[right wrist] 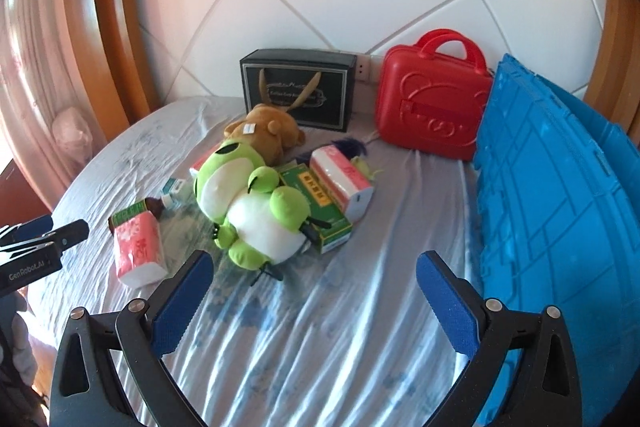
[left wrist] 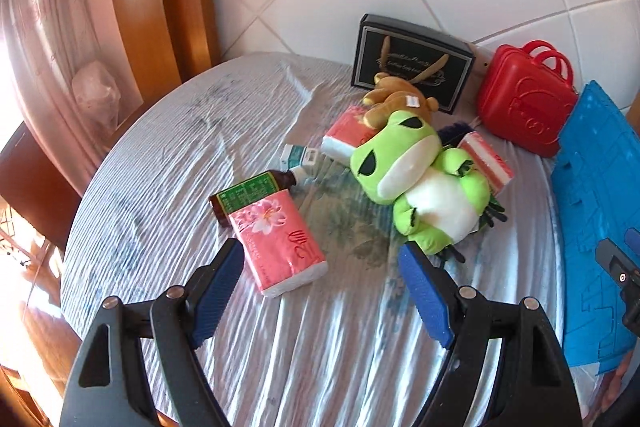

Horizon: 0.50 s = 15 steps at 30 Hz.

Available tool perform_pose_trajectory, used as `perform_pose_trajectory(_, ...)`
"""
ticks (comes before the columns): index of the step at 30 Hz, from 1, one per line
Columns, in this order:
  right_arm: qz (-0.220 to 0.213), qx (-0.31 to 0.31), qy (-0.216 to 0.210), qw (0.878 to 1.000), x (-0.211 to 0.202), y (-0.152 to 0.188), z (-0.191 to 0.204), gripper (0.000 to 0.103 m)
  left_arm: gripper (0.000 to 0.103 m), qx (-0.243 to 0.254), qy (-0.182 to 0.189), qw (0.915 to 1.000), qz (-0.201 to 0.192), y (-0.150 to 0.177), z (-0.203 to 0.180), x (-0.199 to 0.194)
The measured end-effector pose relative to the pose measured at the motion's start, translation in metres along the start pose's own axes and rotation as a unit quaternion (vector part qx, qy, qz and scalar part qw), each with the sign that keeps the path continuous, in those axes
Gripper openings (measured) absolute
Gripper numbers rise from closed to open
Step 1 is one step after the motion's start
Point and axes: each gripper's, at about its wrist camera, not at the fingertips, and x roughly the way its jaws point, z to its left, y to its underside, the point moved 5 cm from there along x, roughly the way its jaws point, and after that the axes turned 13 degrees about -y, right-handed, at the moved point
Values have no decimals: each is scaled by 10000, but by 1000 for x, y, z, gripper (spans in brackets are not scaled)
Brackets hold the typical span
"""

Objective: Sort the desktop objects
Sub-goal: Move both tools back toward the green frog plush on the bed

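On the right stands the blue crate (right wrist: 560, 211), with the red case (right wrist: 432, 99) at the far wall. The green frog toy (right wrist: 256, 211) lies mid-surface. Nearest is the pink tissue pack (left wrist: 280, 243), just ahead of the left gripper (left wrist: 320, 291), long axis running away from it. Both the left and the right gripper (right wrist: 316, 303) stand apart, empty.

A wrinkled pale striped sheet (right wrist: 360, 307) is covering the surface. Lying on it around the centre are a green frog plush (right wrist: 256, 211), a pink tissue pack (right wrist: 138, 251) at nine o'clock, and a red case (right wrist: 432, 107) standing at one o'clock, with a blue crate (right wrist: 560, 227) sitting at three o'clock.
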Motion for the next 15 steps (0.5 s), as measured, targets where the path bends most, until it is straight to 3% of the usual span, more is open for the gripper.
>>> perform_pose_trajectory(6,354,-27,-148,9993,45,7,6,103,80,88,23,9995,298,4,-3,39)
perform_pose_trajectory(11,516,279,-177,9981,71,8,-3,103,80,650,316,9974,4,-13,-33,58)
perform_pose_trajectory(15,559,740,-161,9956,94,13,-10,103,80,1377,507,9886,-347,-34,-63,77)
